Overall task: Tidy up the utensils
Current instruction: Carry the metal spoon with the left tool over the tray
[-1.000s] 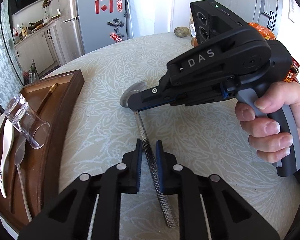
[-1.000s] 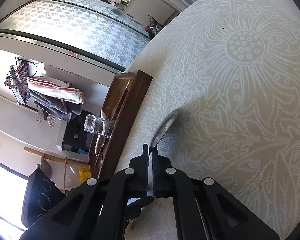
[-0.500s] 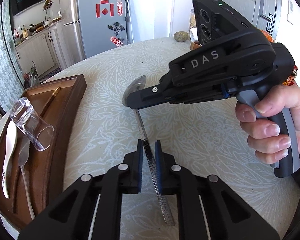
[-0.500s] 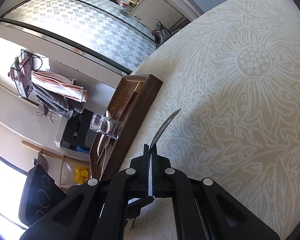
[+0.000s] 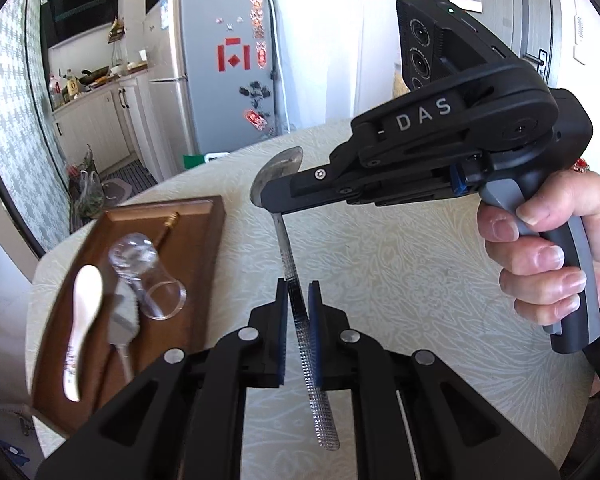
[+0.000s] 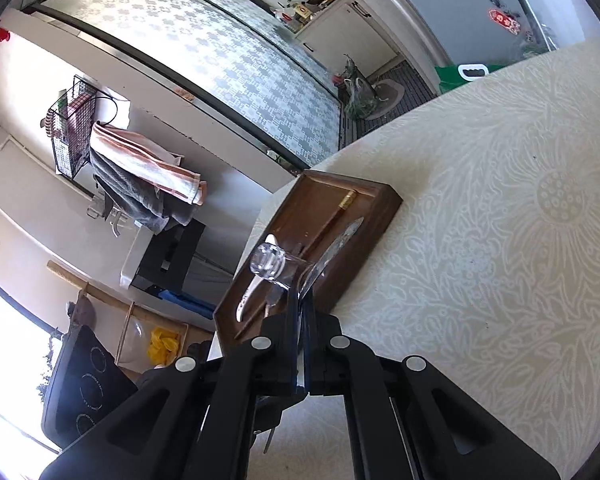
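A round table (image 5: 400, 280) covered in a pale floral-patterned cloth fills most of both views. Near its edge, left of the grippers, sits one dark wooden tray (image 5: 210, 240). Inside the tray lie one clear drinking glass (image 5: 148, 280) tipped on its side, one white ceramic spoon (image 5: 82, 312), one metal utensil (image 5: 122, 328) whose head is too blurred to name, and one chopstick with a gold tip (image 5: 168, 226). Above the table, right of the tray, one metal spoon (image 5: 292, 280) is held off the surface, its long axis running from the left gripper toward the far side of the table, bowl pointing away and textured handle end pointing back toward the left wrist camera. The right gripper (image 5: 268, 200), held in the person's right hand (image 5: 548, 248), is pinching the spoon's neck just below the bowl, its fingers pressed together on the metal. The left gripper (image 5: 298, 304) has its jaws slightly spread on either side of the spoon's handle, close beside it but not clearly touching. In the right wrist view the spoon's bowl (image 6: 340, 244) juts forward past the fingers, over the tray.
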